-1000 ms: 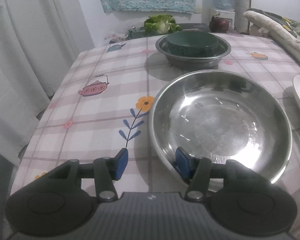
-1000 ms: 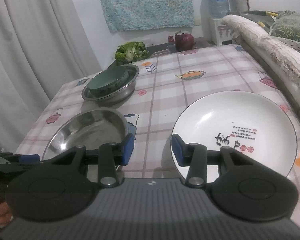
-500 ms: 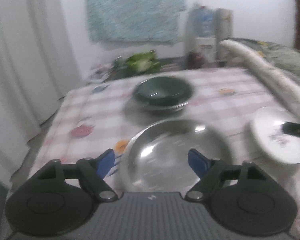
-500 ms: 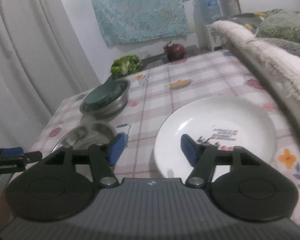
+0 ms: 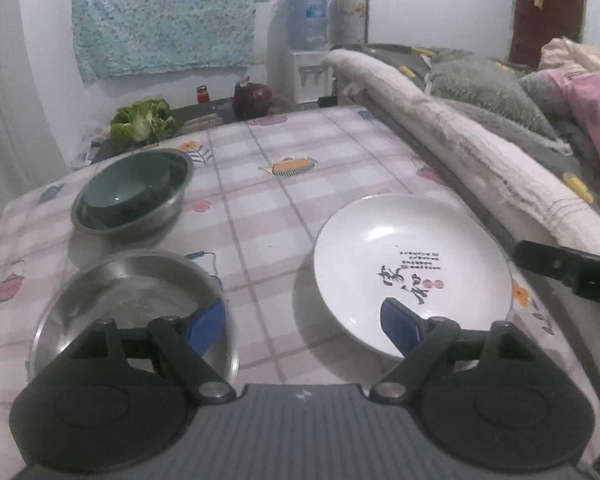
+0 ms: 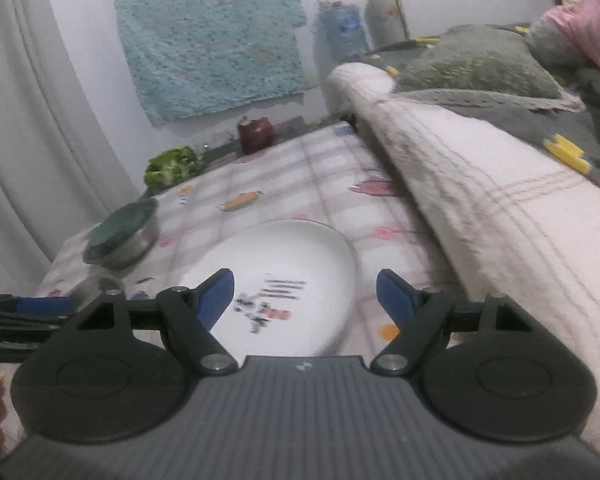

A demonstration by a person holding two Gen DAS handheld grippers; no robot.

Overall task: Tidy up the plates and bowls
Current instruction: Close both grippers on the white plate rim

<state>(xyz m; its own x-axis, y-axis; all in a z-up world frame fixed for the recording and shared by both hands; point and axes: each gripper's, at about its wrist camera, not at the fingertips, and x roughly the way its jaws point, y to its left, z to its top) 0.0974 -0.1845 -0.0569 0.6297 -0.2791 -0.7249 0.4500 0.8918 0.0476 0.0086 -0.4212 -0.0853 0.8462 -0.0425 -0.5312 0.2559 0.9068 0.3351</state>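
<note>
A white plate [image 5: 412, 268] with black writing lies on the checked tablecloth at the right; it also shows in the right wrist view [image 6: 276, 292]. An empty steel bowl [image 5: 128, 304] sits at the near left. A green bowl [image 5: 128, 192] rests inside another steel bowl [image 5: 168, 208] farther back, also seen in the right wrist view [image 6: 120, 224]. My left gripper [image 5: 302, 326] is open and empty, above the table between the steel bowl and the plate. My right gripper [image 6: 305, 294] is open and empty, above the plate's near part.
A rolled white blanket [image 5: 460, 160] and bedding border the table's right edge. Leafy greens [image 5: 144, 120], a dark red onion [image 5: 254, 100] and a small jar [image 5: 202, 94] lie at the far end. A water bottle [image 5: 310, 20] stands behind. Curtains hang at the left.
Both grippers have opened wider and pulled back and up. The left gripper has let go of the steel bowl's rim and swung right. The right gripper has let go of the plate's rim.
</note>
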